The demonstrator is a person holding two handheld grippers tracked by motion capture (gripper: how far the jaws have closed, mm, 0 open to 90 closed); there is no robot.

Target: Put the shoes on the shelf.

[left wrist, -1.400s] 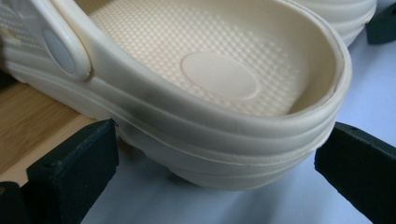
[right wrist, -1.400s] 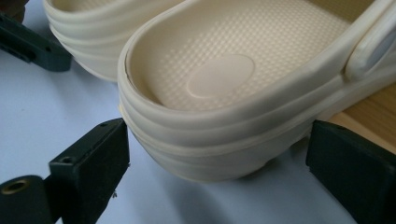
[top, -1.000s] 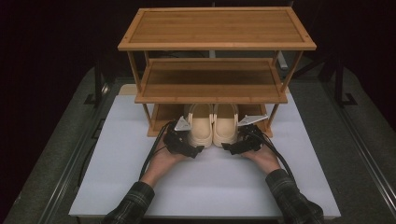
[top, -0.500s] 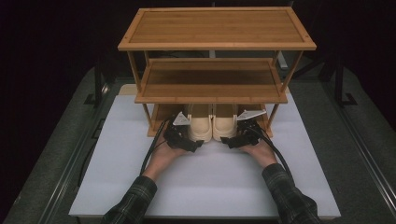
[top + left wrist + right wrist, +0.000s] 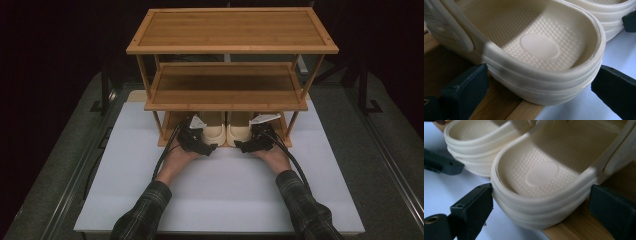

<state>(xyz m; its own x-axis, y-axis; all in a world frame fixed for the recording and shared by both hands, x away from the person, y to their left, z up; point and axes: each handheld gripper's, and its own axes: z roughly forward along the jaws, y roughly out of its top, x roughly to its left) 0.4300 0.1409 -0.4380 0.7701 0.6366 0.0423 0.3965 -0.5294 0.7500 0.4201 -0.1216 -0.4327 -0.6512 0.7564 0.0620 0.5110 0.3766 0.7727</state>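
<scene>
Nearest the camera, two plaid sleeves enter from the bottom edge over a white mat (image 5: 220, 195) that covers the middle of a grey table (image 5: 380, 175). The left gripper (image 5: 209, 148) and right gripper (image 5: 241, 146) lie on the mat at the front of a bamboo shoe rack (image 5: 227, 95). The jaws of each are spread wide about a heel: the left gripper brackets the left clog (image 5: 534, 47), one jaw just beside its wall and the other a little apart; the right gripper brackets the right clog (image 5: 544, 177), one jaw touching its wall. Both cream clogs stand side by side on the rack's lowest tier, heels overhanging its front slat toward the mat. Above them rise the middle and top shelves, both bare. Beyond the table the room is dark, with black stands at either side.
</scene>
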